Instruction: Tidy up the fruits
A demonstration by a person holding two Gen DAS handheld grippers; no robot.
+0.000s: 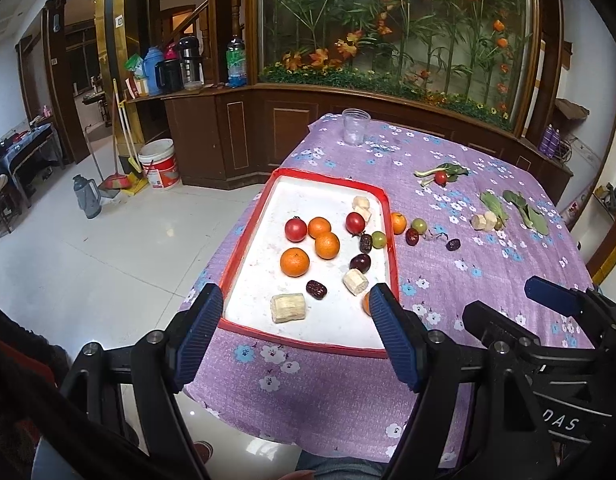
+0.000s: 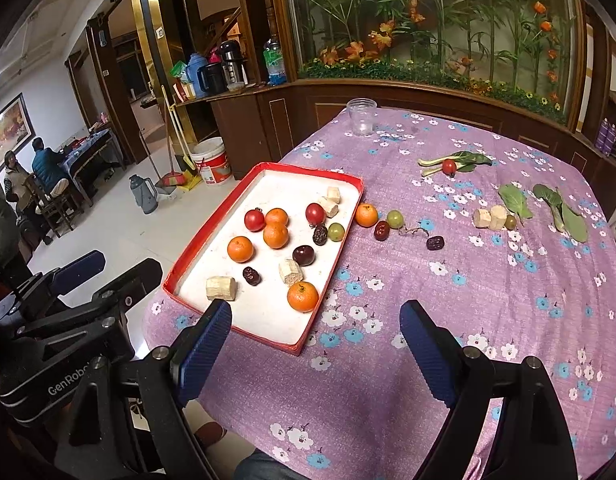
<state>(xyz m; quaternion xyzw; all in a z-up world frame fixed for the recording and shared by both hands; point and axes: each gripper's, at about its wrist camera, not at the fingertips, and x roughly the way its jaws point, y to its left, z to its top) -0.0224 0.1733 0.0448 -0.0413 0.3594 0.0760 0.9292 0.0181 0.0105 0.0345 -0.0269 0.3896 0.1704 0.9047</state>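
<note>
A red-rimmed white tray [image 1: 391, 240] [image 2: 349, 216] lies on the purple flowered tablecloth [image 2: 467, 300]. In it sit several oranges [image 2: 302, 296], tomatoes [image 2: 254, 219], dark dates [image 2: 251, 275], a green grape and pale cut pieces [image 2: 221, 288]. Beside the tray on the cloth rest an orange [image 2: 366, 215], a date [image 2: 381, 230], a green grape [image 2: 395, 219] and another date [image 2: 435, 243]. My left gripper [image 1: 296, 300] hovers open over the tray's near end, nothing between its fingers. My right gripper [image 2: 315, 316] stands open above the cloth by the tray's near corner, empty.
Further right lie green leaves [image 2: 515, 200], two pale cut pieces [image 2: 489, 218] and a small tomato [image 2: 449, 166] on a leaf. A clear plastic cup [image 2: 361, 117] stands at the table's far edge. Wooden cabinets, a bucket [image 2: 212, 162] and seated people [image 2: 48, 168] are on the left.
</note>
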